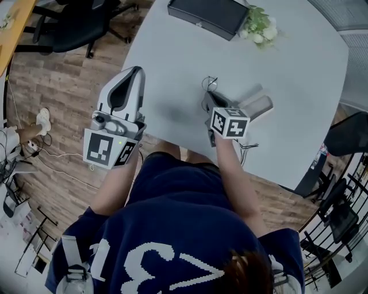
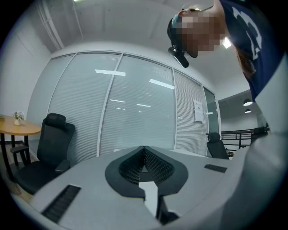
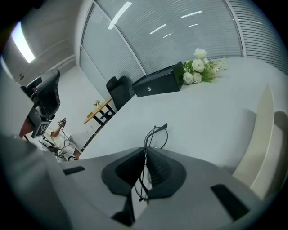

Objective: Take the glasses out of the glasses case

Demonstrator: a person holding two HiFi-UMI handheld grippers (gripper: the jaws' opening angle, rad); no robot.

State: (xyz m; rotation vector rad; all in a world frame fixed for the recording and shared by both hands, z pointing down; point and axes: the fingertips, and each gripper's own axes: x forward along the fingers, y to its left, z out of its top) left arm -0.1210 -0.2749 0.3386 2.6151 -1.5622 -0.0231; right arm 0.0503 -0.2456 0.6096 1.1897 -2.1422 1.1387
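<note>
Thin black wire is all there is to the glasses (image 3: 155, 134), and the right gripper (image 3: 145, 150) has them: its jaws are pressed together on the frame, with one rim standing up past the jaw tips and the rest trailing down between the pads. From above, the glasses (image 1: 210, 85) sit at the front of the right gripper (image 1: 209, 97), over the pale grey bench (image 1: 172, 69). I can't tell whether they touch the surface.

They are out of the glasses case (image 1: 259, 105), a cream-coloured thing lying on the bench just beside the right gripper, on its right and partly hidden by it. In the right gripper view only a curved cream edge of the glasses case (image 3: 265, 134) shows.

The left gripper (image 1: 135, 72) is held off to the person's left at the bench's near edge, well apart from the glasses. Its jaws are closed on each other with nothing between them, and the left gripper (image 2: 144, 148) looks out at a glass wall with blinds.

At the far side of the bench a black box (image 1: 207, 14) lies with a bunch of white flowers (image 1: 259, 26) touching its end. A black office chair (image 1: 80, 23) stands on the wooden floor beyond the bench.
</note>
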